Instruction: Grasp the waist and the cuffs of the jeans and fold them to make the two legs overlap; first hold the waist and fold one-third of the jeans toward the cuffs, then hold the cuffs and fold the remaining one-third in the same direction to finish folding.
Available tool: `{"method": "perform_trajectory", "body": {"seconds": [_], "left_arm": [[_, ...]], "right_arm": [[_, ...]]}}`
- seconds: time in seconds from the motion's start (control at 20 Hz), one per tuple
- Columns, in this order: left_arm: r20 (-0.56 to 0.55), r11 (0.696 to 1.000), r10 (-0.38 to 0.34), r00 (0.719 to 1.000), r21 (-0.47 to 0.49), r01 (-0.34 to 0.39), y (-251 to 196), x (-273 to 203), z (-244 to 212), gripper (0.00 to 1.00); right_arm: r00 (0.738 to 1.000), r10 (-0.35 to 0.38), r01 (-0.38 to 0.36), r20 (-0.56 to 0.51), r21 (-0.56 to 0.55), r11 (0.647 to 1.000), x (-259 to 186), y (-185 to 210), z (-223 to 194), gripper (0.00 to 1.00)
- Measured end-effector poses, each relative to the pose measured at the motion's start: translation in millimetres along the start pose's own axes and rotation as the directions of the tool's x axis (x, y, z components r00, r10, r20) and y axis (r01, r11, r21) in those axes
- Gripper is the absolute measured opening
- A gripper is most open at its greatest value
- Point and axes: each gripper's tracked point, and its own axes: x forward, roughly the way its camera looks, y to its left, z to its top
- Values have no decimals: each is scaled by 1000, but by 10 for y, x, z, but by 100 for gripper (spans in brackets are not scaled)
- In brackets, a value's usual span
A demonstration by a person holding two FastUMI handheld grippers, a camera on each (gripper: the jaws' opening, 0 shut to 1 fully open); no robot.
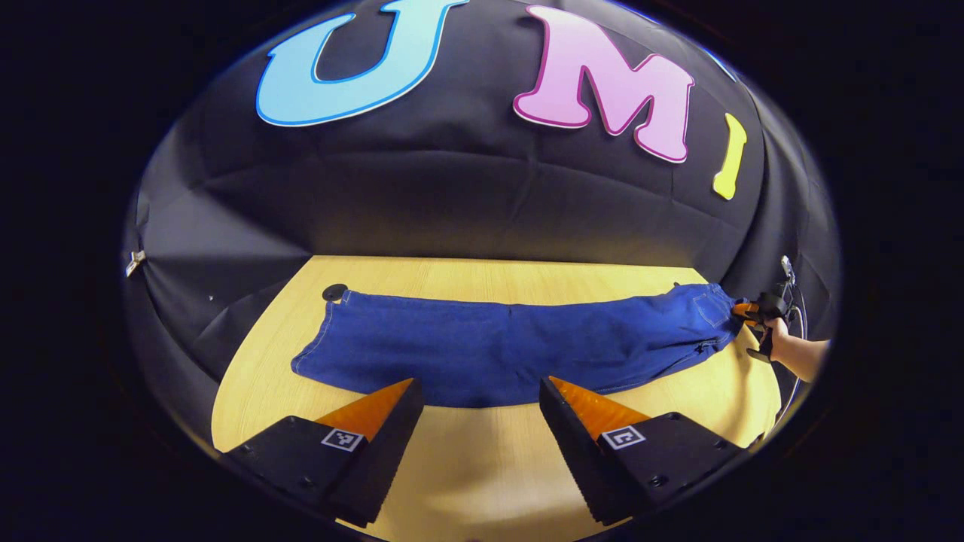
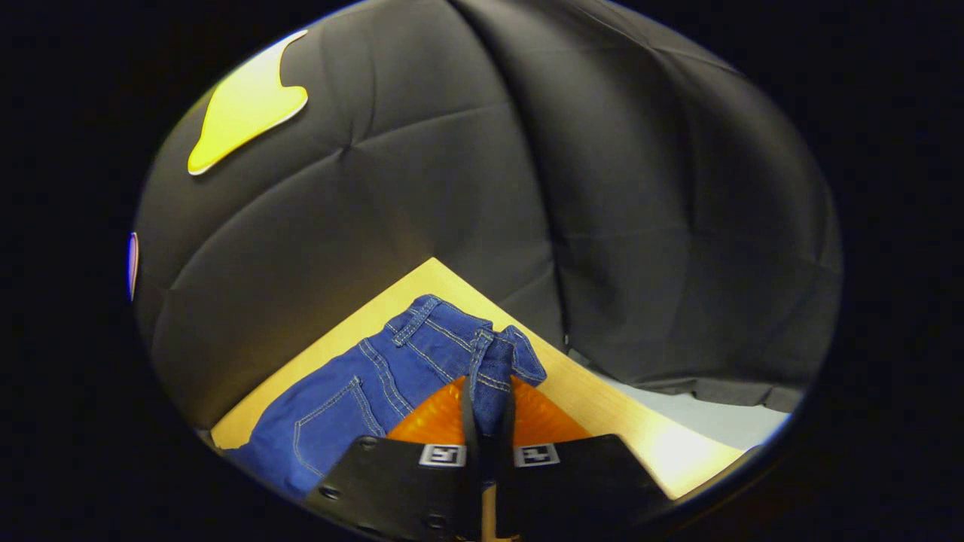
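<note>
Blue jeans (image 1: 497,342) lie stretched across the wooden table (image 1: 482,467), cuffs at the left, waist at the right, the legs lying one over the other. My left gripper (image 1: 478,388) hovers open just in front of the jeans' near edge, nothing between its fingers. In the left gripper view my right gripper (image 1: 749,312), held by a hand (image 1: 783,342), grips the waist end. In the right gripper view my right gripper (image 2: 488,391) is shut on the waistband (image 2: 493,361), which rises in a pinched fold between its fingers; a back pocket (image 2: 331,421) lies at the left.
A small black disc (image 1: 334,290) sits on the table by the far cuff corner. The black cloth wall (image 1: 452,203) stands right behind the table. The table's corner (image 2: 433,263) shows beyond the waist, with pale floor (image 2: 708,421) past its right edge.
</note>
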Motion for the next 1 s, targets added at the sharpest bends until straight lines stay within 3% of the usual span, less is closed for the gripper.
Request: {"method": "perform_trajectory", "body": {"seconds": [0.05, 0.1, 0.25, 0.45, 0.75, 0.85, 1.0], "left_arm": [[-7, 1000, -1, 1000, -1, 1, -3, 7, -28, 99], [-10, 1000, 1, 1000, -3, -1, -2, -5, -53, 99], [2, 1000, 0, 1000, -17, 0, -1, -59, -98, 99], [11, 997, -6, 1000, -78, 7, -20, -194, -221, 98], [33, 997, -30, 999, -66, 32, -118, -329, -342, 97], [49, 995, -43, 998, -87, 47, -151, -333, -356, 93], [62, 991, -36, 997, -129, 44, -122, -320, -391, 97]], "right_arm": [[999, 7, -6, 39, -30, 1000, -32, -2, 79, 0], [994, 24, -17, 103, -69, 997, -72, 67, 242, 7], [976, 116, -93, 183, -131, 987, -337, 354, 431, 6], [928, 271, -219, 255, -214, 952, -926, 486, 645, 6], [805, 545, -425, 235, -412, 806, -1067, 476, 334, 6], [756, 623, -496, 203, -444, 746, -1027, 415, 254, 6], [694, 708, -592, 129, -456, 664, -762, 352, 142, 6]]}}
